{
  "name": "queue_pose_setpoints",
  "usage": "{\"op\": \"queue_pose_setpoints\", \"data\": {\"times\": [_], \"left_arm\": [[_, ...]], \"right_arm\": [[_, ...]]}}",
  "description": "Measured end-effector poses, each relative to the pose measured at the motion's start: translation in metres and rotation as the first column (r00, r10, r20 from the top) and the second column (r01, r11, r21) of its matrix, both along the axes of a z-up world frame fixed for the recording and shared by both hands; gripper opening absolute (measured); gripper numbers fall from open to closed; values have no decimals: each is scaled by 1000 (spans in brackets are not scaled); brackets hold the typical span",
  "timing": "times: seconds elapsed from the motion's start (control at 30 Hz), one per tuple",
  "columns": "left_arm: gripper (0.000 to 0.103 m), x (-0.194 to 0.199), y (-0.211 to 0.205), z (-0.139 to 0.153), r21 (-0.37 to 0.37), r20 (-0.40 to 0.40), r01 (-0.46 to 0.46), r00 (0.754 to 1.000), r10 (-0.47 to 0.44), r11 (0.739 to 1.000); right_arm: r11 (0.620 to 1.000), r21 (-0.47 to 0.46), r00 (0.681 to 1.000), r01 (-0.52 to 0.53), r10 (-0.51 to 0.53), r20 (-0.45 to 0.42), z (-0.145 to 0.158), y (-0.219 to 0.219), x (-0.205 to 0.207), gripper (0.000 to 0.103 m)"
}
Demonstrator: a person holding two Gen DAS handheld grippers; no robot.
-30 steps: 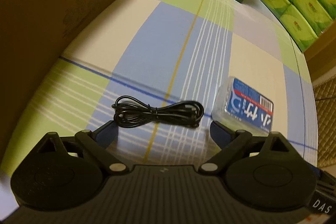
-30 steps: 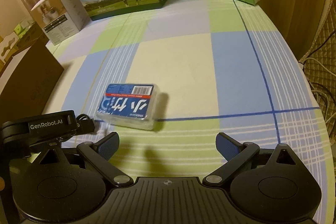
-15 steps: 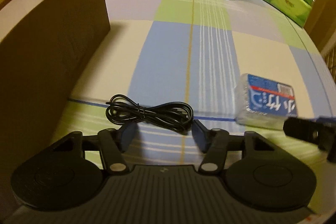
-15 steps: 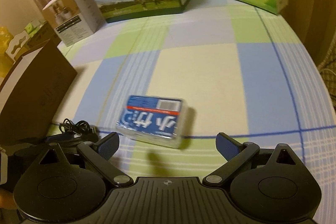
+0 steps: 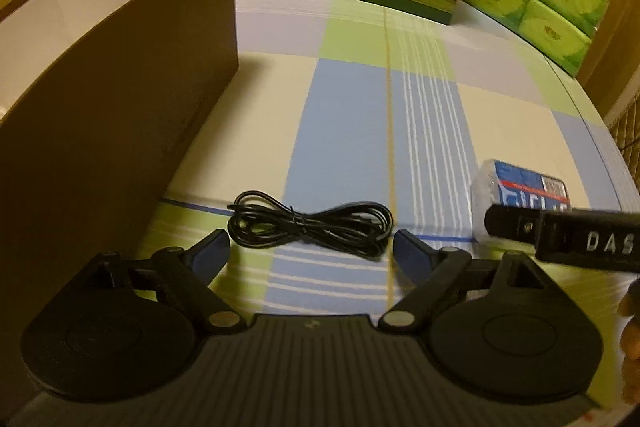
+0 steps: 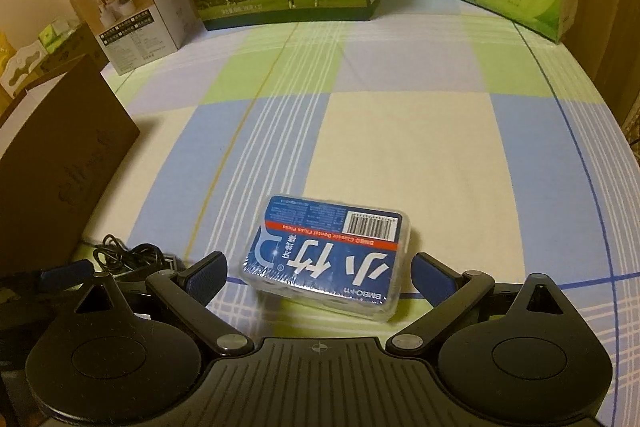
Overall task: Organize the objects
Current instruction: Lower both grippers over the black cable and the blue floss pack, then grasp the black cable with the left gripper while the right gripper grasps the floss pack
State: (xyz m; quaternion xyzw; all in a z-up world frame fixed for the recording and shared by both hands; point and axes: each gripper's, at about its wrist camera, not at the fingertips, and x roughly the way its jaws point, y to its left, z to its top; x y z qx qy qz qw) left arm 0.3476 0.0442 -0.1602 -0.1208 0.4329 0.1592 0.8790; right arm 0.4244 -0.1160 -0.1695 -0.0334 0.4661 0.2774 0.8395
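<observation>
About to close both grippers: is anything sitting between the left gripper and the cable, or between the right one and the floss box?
Nothing visible. The coiled black cable lies just ahead of the open left gripper on bare cloth. The floss pick box already sits between the open right gripper's fingers, not yet pressed.

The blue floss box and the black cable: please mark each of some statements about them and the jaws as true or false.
1. The blue floss box lies between the open jaws of the right gripper. True.
2. The black cable is stretched out straight. False: it is coiled and tied.
3. The left gripper grips the cable. False: its jaws stand open.
4. The brown box stands left of the cable. True.
</observation>
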Motion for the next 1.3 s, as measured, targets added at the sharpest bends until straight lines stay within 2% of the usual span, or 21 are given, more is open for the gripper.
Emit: {"op": "queue_pose_setpoints", "data": {"times": [0.1, 0.3, 0.43, 0.5, 0.73, 1.07, 1.3], "left_arm": [[88, 5, 4, -1, -9, 7, 0, 1000, 0, 1000], [91, 12, 2, -8, 38, -1, 42, 999, -42, 998], [91, 13, 0, -9, 75, -2, 76, 997, -76, 994], [91, 13, 1, -10, 72, -3, 83, 997, -83, 994], [91, 14, 1, -9, 84, -27, 112, 994, -110, 990], [90, 0, -5, -6, 81, -63, 128, 990, -123, 989], [90, -37, -18, -3, 63, -83, 163, 984, -158, 985]], "right_arm": [[1000, -8, 1000, 7, -7, -2, -1, 0, 1, 96], [1000, -10, 1000, 21, -21, 0, -1, 4, 5, 96], [998, -54, 1000, 18, -16, 23, -4, 10, 3, 94], [998, -70, 999, 6, -3, 44, -4, 12, 0, 90], [996, -93, 999, -11, 14, 34, -3, 7, -6, 89], [994, -100, 999, -53, 52, -11, -4, -11, -38, 89], [986, -102, 991, -132, 129, -33, -2, -32, -82, 89]]}}
